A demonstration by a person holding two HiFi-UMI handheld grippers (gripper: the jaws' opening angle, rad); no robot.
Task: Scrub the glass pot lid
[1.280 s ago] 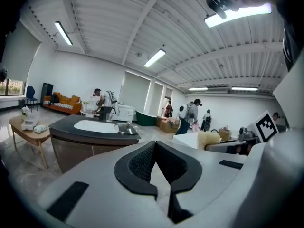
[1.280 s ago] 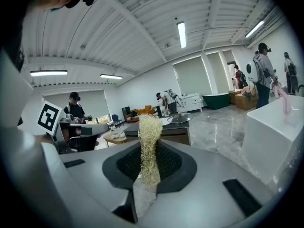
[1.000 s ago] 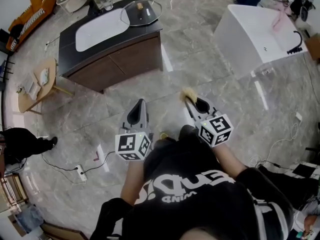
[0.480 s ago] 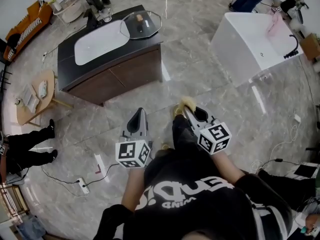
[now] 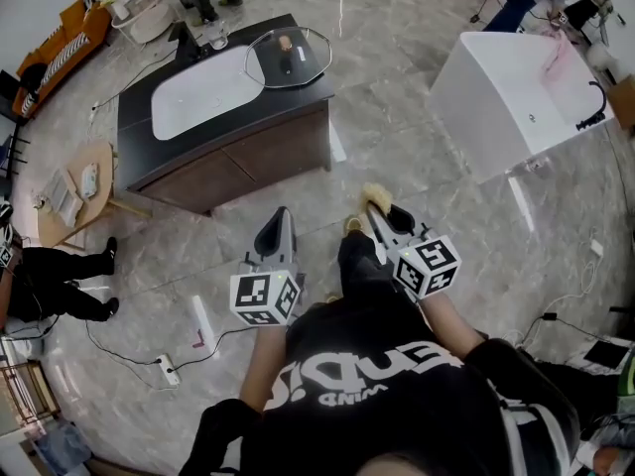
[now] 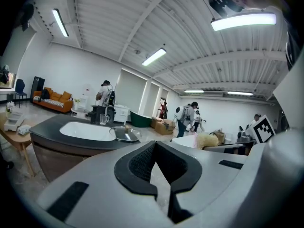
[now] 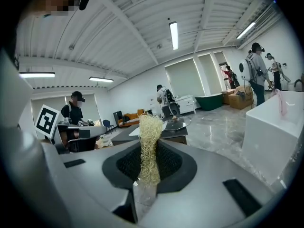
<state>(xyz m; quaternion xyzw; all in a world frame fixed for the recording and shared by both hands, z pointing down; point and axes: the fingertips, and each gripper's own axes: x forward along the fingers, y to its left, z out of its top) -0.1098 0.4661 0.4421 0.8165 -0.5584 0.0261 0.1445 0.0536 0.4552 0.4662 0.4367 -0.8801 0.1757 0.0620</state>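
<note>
The glass pot lid [image 5: 288,56] lies flat on the dark cabinet top [image 5: 313,87], right of the white sink basin [image 5: 203,92] and far ahead of both grippers. It also shows in the left gripper view, lid [image 6: 125,134], and in the right gripper view, lid [image 7: 175,123]. My left gripper [image 5: 282,218] is held over the floor, shut with nothing in it; left gripper [image 6: 155,148]. My right gripper [image 5: 378,209] is shut on a yellow fibrous scrubber [image 5: 374,195], which sticks up past the tips; right gripper [image 7: 150,152], scrubber [image 7: 149,127].
A white bathtub [image 5: 506,87] stands on the marble floor at the right. A round wooden table [image 5: 69,181] is left of the cabinet, with a person in black [image 5: 50,276] beside it. A power strip and cable [image 5: 164,365] lie on the floor. Other people stand at the back.
The cabinet and lid sit a little lower and nearer in the head view. Both grippers keep their pose and grip. The person in black at the left has shifted.
</note>
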